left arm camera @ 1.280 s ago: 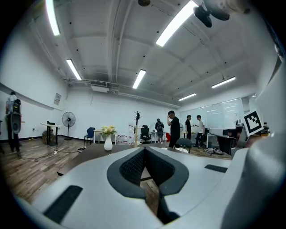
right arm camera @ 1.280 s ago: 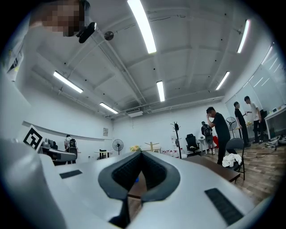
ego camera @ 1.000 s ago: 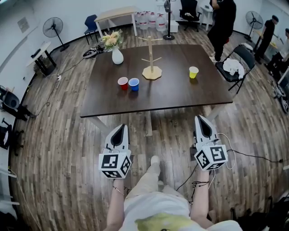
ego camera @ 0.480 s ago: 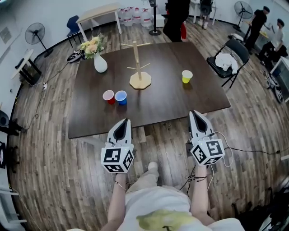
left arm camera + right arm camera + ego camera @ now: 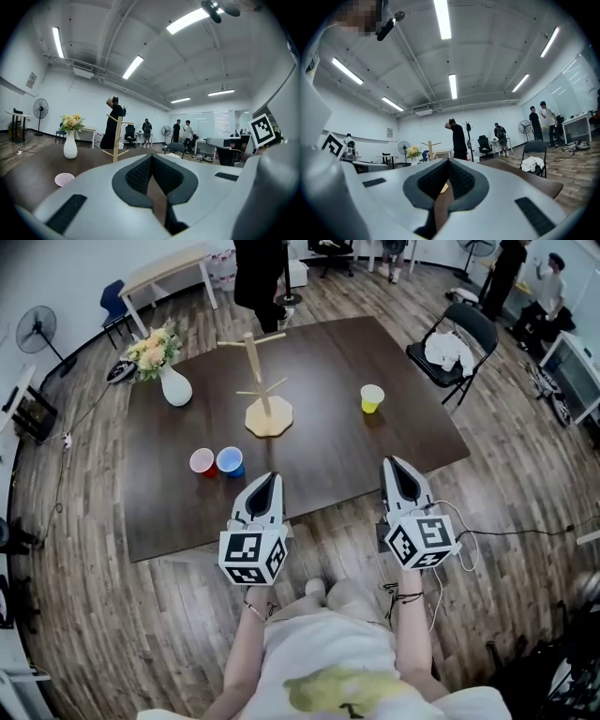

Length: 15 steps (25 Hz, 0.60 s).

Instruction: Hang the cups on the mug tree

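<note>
A wooden mug tree [image 5: 266, 399] stands on the dark table [image 5: 319, 442], also visible in the left gripper view as the mug tree [image 5: 116, 140]. A red cup [image 5: 202, 461] and a blue cup [image 5: 230, 461] stand side by side front left. A yellow cup [image 5: 372, 397] stands to the tree's right. My left gripper [image 5: 270, 481] hovers over the table's near edge, just right of the blue cup, shut and holding nothing. My right gripper [image 5: 394, 465] is at the near edge, well short of the yellow cup, shut and holding nothing. The red cup [image 5: 64, 178] shows low left in the left gripper view.
A white vase with flowers [image 5: 172, 381] stands at the table's back left. A folding chair with white cloth [image 5: 448, 341] is off the right corner. A person in black [image 5: 258, 273] stands behind the table. A fan [image 5: 36, 329] and a light side table [image 5: 169, 270] stand at the far left.
Both grippers have come forward from over the floor to the table's near edge, and the table is nearer. The person in black has shifted left behind the table.
</note>
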Available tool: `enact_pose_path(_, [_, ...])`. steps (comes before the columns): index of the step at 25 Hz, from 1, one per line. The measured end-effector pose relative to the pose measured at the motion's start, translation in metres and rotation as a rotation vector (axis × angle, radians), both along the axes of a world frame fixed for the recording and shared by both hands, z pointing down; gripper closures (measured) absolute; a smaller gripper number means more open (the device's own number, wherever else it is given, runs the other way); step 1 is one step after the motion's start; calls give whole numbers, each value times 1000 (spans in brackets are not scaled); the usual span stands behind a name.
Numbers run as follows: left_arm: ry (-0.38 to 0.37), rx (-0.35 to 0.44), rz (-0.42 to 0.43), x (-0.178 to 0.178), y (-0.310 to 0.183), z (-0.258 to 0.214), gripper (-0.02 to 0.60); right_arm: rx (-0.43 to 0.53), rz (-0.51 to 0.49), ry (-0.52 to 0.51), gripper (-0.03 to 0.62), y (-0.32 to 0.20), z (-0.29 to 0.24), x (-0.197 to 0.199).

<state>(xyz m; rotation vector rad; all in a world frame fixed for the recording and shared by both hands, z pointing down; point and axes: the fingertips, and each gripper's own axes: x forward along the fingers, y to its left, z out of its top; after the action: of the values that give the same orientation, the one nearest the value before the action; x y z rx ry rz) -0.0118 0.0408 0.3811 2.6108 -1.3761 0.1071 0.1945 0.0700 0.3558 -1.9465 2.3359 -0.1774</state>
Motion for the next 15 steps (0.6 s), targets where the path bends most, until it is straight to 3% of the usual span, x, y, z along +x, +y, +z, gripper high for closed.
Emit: enact_pose_path(15, [13,-127,12,50,-85,44,565,-129,16,-11,576,-87,58,50])
